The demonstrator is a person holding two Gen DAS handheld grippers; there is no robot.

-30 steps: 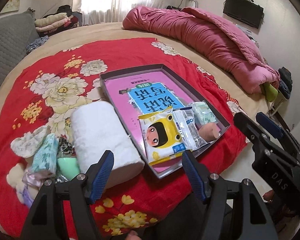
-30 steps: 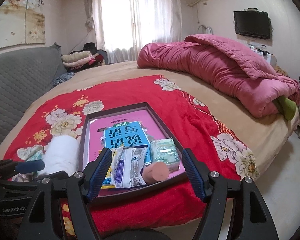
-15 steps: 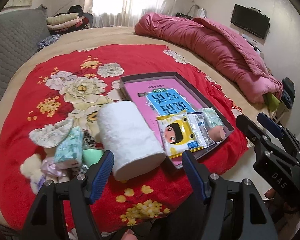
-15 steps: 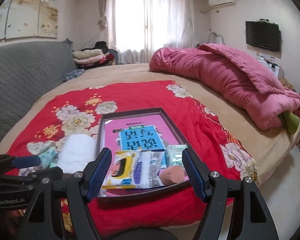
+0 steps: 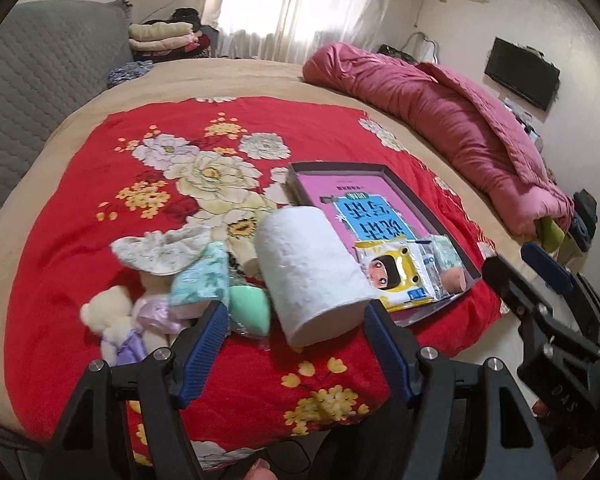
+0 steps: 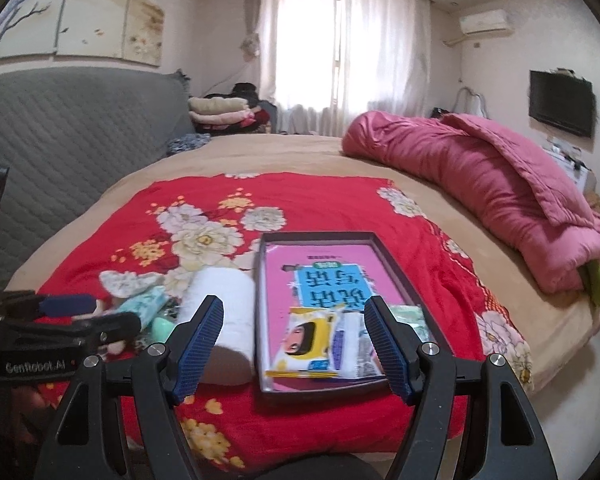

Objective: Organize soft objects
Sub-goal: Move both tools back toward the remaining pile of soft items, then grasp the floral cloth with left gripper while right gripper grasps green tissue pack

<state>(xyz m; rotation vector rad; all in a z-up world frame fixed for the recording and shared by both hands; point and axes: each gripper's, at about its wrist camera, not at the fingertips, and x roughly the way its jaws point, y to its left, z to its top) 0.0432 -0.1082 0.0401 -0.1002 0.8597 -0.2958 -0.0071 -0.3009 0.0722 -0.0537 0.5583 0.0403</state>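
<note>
Compared with a second ago, both views now show more of the room and less of the bed's near edge: the two grippers have drawn back and risen a little, so the objects look smaller and further away. Nothing on the red flowered blanket (image 5: 100, 184) has moved. In my judgement this means no object is chosen yet; the sorting waits.

The left gripper (image 5: 292, 344) is released, with wide jaws and nothing between them. The right gripper (image 6: 294, 344) is also released and empty.

The white rolled towel (image 5: 312, 268) lies on its side on the blanket, just beside the left wall of the dark shallow tray (image 5: 420, 204). Its long axis runs from the near edge of the bed toward the far side, leaning slightly left, and its flat round end faces the left gripper. The small soft toys (image 5: 116, 320) lie in a heap to the left of the towel, outside the tray.
</note>
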